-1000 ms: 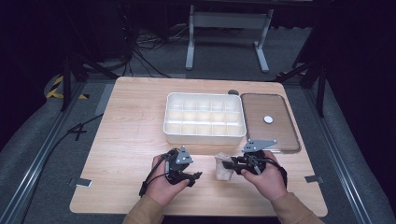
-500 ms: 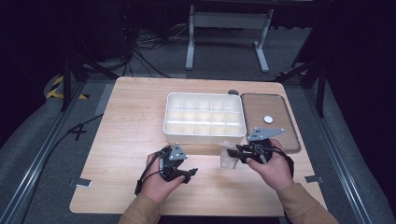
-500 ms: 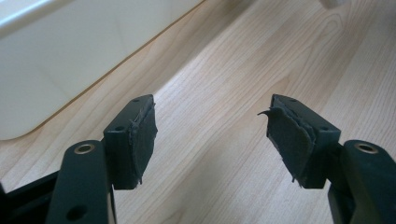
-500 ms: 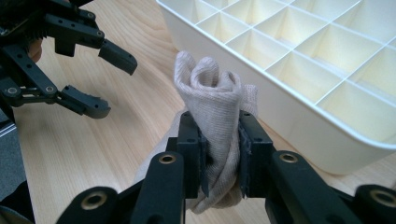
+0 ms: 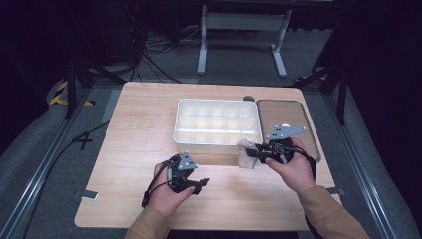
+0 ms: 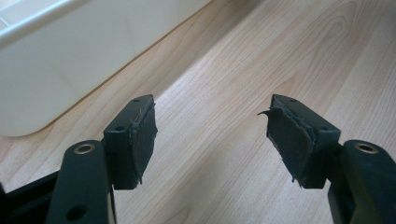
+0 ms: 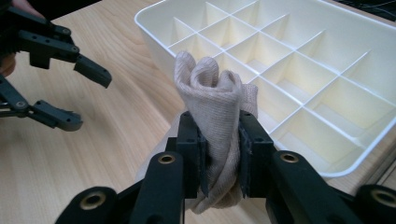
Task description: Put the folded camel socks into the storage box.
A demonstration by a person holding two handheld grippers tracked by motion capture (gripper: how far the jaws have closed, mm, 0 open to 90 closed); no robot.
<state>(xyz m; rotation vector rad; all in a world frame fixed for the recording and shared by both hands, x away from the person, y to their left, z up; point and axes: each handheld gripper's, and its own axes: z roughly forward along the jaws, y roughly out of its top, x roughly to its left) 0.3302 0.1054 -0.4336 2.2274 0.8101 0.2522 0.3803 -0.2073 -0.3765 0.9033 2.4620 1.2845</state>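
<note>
The right gripper (image 7: pixel 219 154) has its two black jaws pressed tight against a rolled beige cloth (image 7: pixel 217 100), which bulges up above the jaws in soft folds and hangs a little below them. In the high view that cloth (image 5: pixel 245 153) sits at the tip of the right gripper (image 5: pixel 255 152), just off the near right corner of the white divided tray (image 5: pixel 217 144), at about five o'clock from the tray's middle; whether the cloth's lower end touches the table cannot be told. Seen from the right gripper view, the tray (image 7: pixel 154 28) lies just behind the cloth toward one o'clock, its small square compartments bare where they can be seen. The left gripper (image 5: pixel 199 184) is at about seven o'clock from the tray, low over the wooden table (image 5: pixel 139 124), well apart from the cloth; its jaws stand wide with nothing between them, the worn dark pads (image 6: pixel 142 140) facing each other over bare wood. The same left gripper (image 7: pixel 79 95) appears at nine o'clock in the right gripper view, jaws spread. A brown lid (image 5: pixel 293 117) with a pale rim lies flat at three o'clock, just beside the tray's right wall.
</note>
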